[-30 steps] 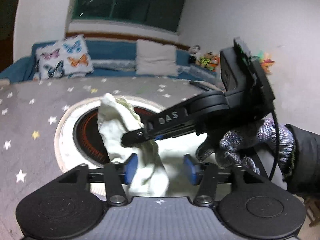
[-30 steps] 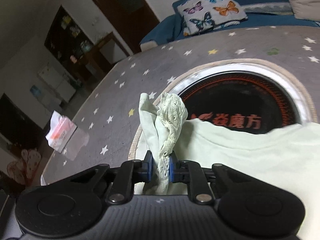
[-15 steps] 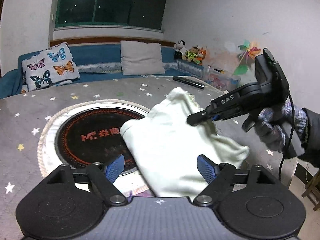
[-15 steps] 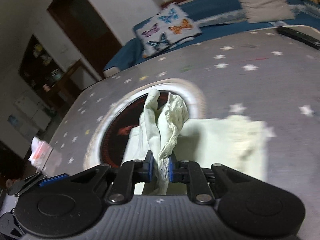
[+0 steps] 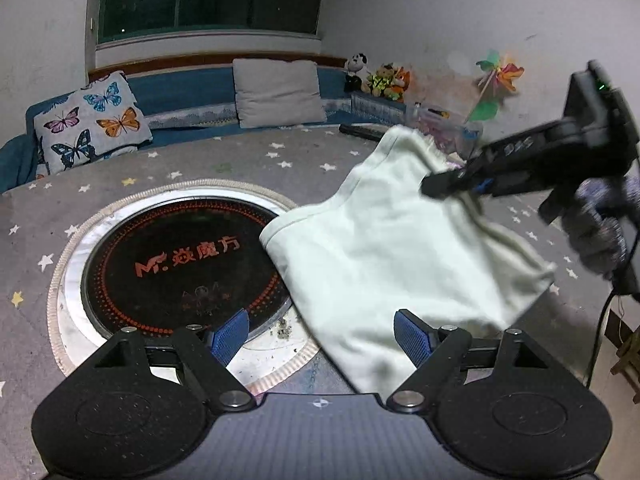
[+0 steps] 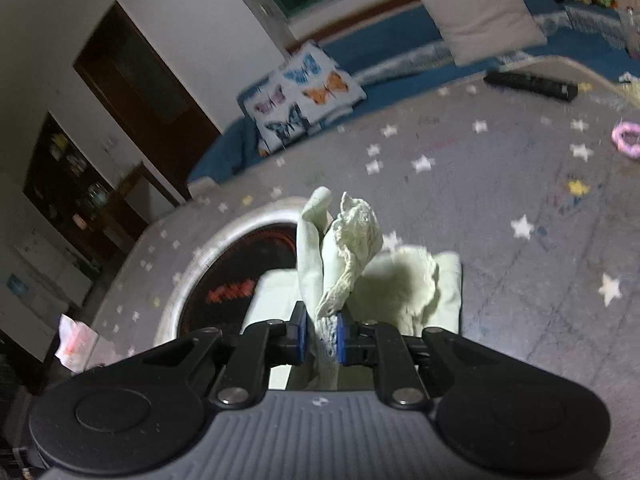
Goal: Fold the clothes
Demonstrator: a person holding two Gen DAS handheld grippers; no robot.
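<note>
left gripper (image 5: 322,334): blue pads wide apart, holding nothing | right gripper (image 6: 320,338): clamped on a bunched lace-trimmed edge of the pale green garment (image 5: 400,248) | garment: lifted at far right, rest draped on star-patterned counter (image 5: 180,172), overlapping the round cooktop (image 5: 180,264).

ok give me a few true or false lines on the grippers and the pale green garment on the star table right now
1. The right gripper is shut on the pale green garment. True.
2. The left gripper also clamps the garment. False: its jaws stand wide open, with the cloth lying loose between them.
3. The garment covers the whole round cooktop. False: it overlaps only the cooktop's right edge.
4. A butterfly cushion sits on the blue bench behind the table. True.
</note>
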